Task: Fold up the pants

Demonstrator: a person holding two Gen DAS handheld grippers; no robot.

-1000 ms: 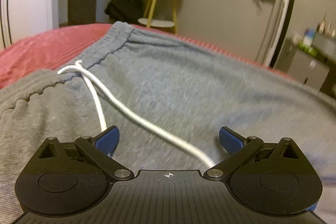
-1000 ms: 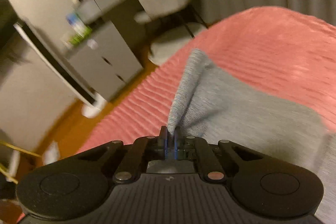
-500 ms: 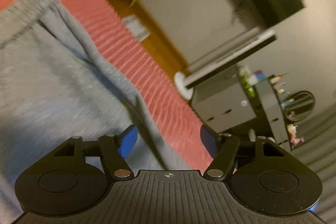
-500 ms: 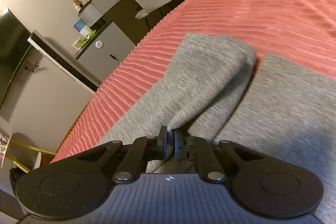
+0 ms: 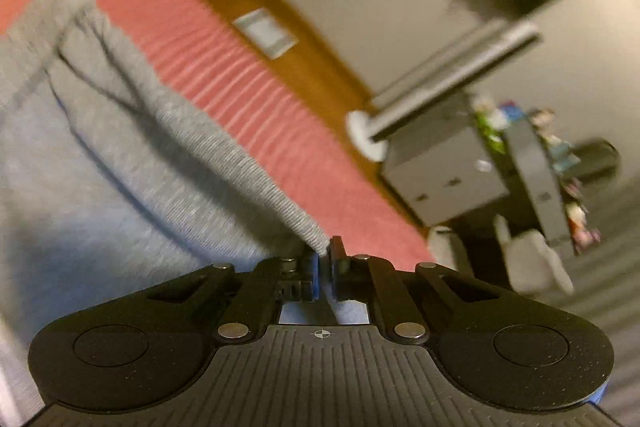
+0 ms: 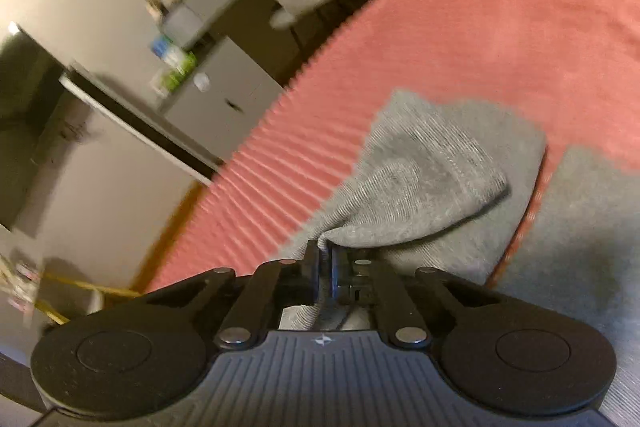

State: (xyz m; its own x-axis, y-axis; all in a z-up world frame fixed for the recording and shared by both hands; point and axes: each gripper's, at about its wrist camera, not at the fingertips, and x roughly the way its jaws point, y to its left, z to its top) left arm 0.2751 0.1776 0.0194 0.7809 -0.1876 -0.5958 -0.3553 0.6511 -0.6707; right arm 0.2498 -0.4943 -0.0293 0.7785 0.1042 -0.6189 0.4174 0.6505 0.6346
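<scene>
Both claws clamped on grey pants on the red bed.

Left claw grips the pants' edge nearest the bed's side; right claw pinches a raised fold of one leg, cuff lying on the bed.

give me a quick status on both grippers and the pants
Left gripper shut on pants edge. Right gripper shut on a pant leg, fabric lifted off the red bedspread. Nothing in the way.
</scene>
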